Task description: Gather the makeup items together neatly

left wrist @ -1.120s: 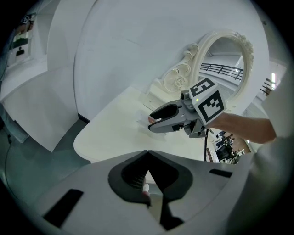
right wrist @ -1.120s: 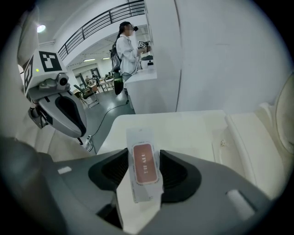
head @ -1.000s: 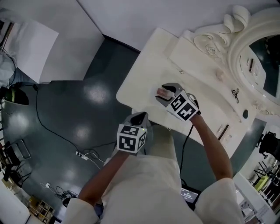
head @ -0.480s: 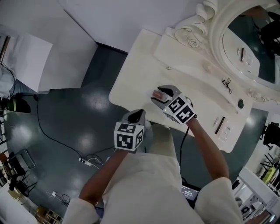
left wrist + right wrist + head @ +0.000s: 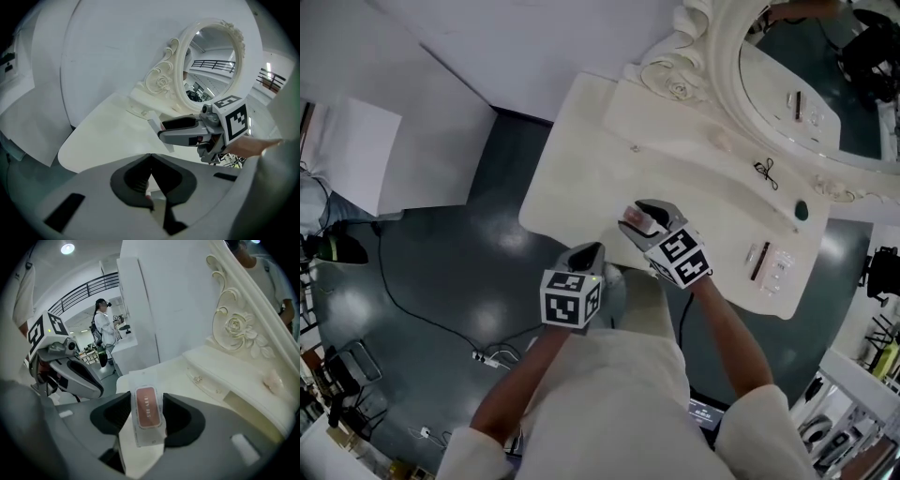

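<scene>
We work over a white table (image 5: 572, 159) with a carved mirror (image 5: 797, 84) at its back. Our left gripper (image 5: 589, 251) hangs off the near edge, above the floor, its jaws pressed together with nothing between them. Our right gripper (image 5: 636, 220) is over the table's near left part, clamped on a clear compact (image 5: 146, 416) with a pink pan, held by its long sides and clear of the surface. The other makeup, a dark stick (image 5: 758, 261) and a clear case (image 5: 780, 268), lies well apart at the right end, close to that edge; a hair tie (image 5: 766, 171) sits nearer the mirror. We judge the main risk to be the carry: the compact's plastic looks slick and much of it sticks out past the pads, so a quick swing or wrist roll could let it pivot or drop. Setting it down hard beside the stick and case could also nudge them off the edge.
</scene>
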A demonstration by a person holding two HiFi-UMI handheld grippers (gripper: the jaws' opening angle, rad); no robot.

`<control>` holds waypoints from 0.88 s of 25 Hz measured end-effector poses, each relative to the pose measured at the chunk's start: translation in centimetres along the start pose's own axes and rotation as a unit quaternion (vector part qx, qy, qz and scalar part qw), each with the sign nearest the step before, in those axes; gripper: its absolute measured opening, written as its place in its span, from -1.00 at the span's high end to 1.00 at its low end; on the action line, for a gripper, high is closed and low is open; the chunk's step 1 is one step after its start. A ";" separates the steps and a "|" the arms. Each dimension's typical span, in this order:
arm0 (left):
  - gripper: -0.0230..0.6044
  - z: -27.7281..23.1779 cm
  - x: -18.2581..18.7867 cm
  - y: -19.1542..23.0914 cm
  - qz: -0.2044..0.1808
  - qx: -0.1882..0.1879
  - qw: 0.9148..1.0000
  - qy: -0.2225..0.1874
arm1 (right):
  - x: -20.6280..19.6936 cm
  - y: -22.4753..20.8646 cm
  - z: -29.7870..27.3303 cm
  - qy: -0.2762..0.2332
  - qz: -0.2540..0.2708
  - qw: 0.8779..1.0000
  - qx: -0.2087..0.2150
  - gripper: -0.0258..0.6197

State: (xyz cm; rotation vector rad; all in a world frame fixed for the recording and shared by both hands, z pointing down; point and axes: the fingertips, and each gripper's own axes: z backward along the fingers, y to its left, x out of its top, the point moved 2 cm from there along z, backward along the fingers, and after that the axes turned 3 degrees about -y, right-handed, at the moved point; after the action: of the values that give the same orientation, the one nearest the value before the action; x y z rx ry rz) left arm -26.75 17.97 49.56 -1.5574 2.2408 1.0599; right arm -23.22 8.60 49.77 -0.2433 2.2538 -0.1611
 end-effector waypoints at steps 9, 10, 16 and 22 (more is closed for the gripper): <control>0.90 -1.0 0.3 -3.1 -0.026 -0.015 1.000 0.008 | -0.8 -0.5 3.8 -0.016 -0.007 1.000 -0.018 0.27; 0.90 -1.2 0.4 -3.5 -0.030 -0.017 0.999 0.010 | -0.9 -0.6 4.2 -0.016 -0.007 1.000 -0.018 0.27; 0.90 -1.8 0.5 -6.1 -0.048 -0.029 0.998 0.014 | -0.8 -0.4 6.5 -0.030 -0.019 0.999 -0.016 0.28; 0.90 -2.1 0.0 -8.4 -0.057 -0.039 0.997 0.019 | -1.9 -0.4 8.6 -0.047 -0.019 0.998 -0.025 0.27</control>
State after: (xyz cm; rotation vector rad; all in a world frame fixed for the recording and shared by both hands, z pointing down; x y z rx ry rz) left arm -18.93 15.05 47.43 -1.7285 2.1295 1.1067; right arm -15.40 8.34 45.75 -0.3149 2.1626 -0.1107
